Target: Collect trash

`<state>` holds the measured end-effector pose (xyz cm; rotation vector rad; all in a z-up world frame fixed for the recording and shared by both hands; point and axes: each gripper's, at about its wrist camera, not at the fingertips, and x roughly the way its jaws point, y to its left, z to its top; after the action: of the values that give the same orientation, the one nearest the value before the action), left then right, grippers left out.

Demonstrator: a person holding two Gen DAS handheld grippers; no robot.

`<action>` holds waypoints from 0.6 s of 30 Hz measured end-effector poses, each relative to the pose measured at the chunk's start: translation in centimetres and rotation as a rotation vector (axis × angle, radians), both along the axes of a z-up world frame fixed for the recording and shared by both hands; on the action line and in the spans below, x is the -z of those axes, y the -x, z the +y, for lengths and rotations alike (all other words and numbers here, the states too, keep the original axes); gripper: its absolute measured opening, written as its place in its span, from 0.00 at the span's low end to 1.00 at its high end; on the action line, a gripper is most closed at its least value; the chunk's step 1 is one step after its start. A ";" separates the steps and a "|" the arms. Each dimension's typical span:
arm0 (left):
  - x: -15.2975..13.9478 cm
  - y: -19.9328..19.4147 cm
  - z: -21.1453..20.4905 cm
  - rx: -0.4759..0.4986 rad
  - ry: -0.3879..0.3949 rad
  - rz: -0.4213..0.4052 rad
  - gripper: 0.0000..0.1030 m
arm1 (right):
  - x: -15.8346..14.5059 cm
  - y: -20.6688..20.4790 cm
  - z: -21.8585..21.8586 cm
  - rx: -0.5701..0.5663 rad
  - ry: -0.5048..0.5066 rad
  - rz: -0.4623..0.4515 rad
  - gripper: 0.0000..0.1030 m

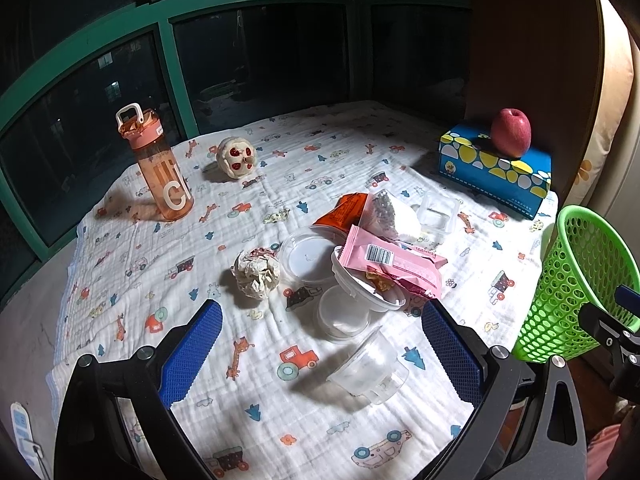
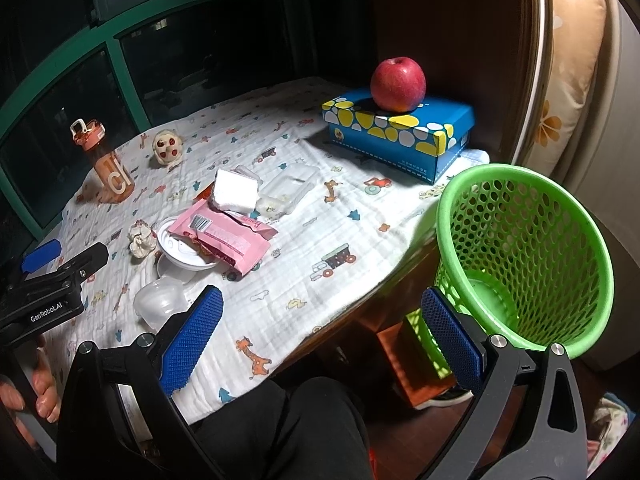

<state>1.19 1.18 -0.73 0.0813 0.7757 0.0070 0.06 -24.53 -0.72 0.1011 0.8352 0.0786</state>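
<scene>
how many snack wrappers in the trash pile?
2. A pink foil wrapper with a barcode lies across the white plastic bowl; an orange foil wrapper sits behind it, partly covered. More may be hidden underneath.

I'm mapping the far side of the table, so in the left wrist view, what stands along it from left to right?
Orange water bottle → small round toy with red spots → red apple sitting on the blue tissue box.

Apple (image 2: 397, 84) atop tissue box (image 2: 400, 134); water bottle (image 1: 160, 164) upright.
</scene>
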 end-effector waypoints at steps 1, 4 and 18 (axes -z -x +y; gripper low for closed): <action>0.1 -0.1 0.1 -0.002 0.000 0.003 0.94 | 0.0 0.0 0.0 -0.002 -0.002 0.001 0.95; 0.2 -0.4 0.0 -0.008 0.000 0.011 0.94 | 0.1 -0.2 0.1 -0.006 -0.001 0.004 0.95; -0.1 -1.8 1.7 -0.035 -0.021 0.003 0.94 | 0.3 -1.7 1.2 -0.045 0.017 0.005 0.95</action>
<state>3.02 2.88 -0.59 0.0875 0.7805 0.0485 1.72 -23.30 -1.05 0.0669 0.8430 0.1134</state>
